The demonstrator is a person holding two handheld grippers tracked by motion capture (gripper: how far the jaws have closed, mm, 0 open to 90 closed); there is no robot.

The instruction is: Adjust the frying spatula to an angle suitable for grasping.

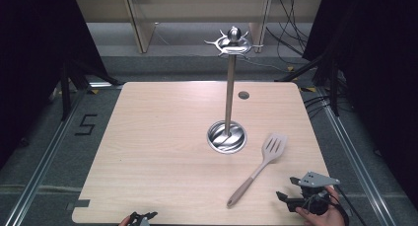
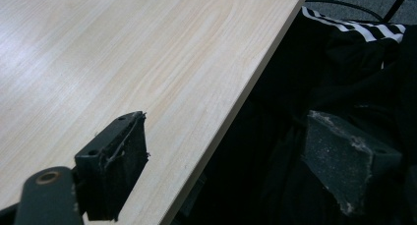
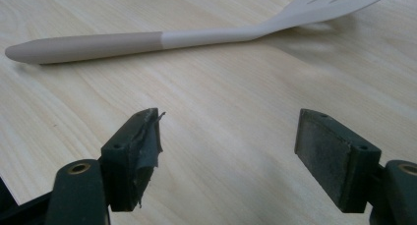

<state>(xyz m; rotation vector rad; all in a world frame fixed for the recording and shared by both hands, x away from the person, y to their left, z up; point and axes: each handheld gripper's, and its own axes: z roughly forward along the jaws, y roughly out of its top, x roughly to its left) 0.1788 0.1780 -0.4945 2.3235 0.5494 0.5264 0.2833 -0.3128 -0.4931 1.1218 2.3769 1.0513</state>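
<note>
A: Starting at the left, what can be read?

B: On the grey floor left of the table [image 1: 148, 137] there is a dark mark shaped like the digit 5 [image 1: 87, 124]. No other writing, brand or label is legible anywhere.

A: And the left gripper [image 1: 141, 218]?

B: In the high view it just pokes in at the table's near edge, left of centre. In the left gripper view its two black jaws stand wide apart with nothing between them: one is over the pale wood, the other past the table's edge in front of dark clothing with a black-and-white striped band [image 2: 354, 26].

A: Moving toward the middle?

B: A steel utensil stand [image 1: 228, 88] rises upright from a round, shiny base [image 1: 226, 137] near the table's centre. At its top sits a ring of hooks with a knob [image 1: 233, 38]; nothing hangs on it. Behind it a small dark round disc [image 1: 243, 94] is set in the tabletop.

A: Where is the spatula?

B: The slotted spatula [image 1: 256, 170] lies flat on the wood, right of the base and apart from it. Its pale slotted blade points away from the person; its beige handle runs toward the near edge.

A: And the right gripper [image 1: 288, 189]?

B: It is held in a hand [image 1: 323, 213] at the near right corner, just beside the handle's end without touching it. In the right gripper view the jaws are spread wide and empty, with the spatula [image 3: 162, 40] lying across the wood beyond them.
</note>
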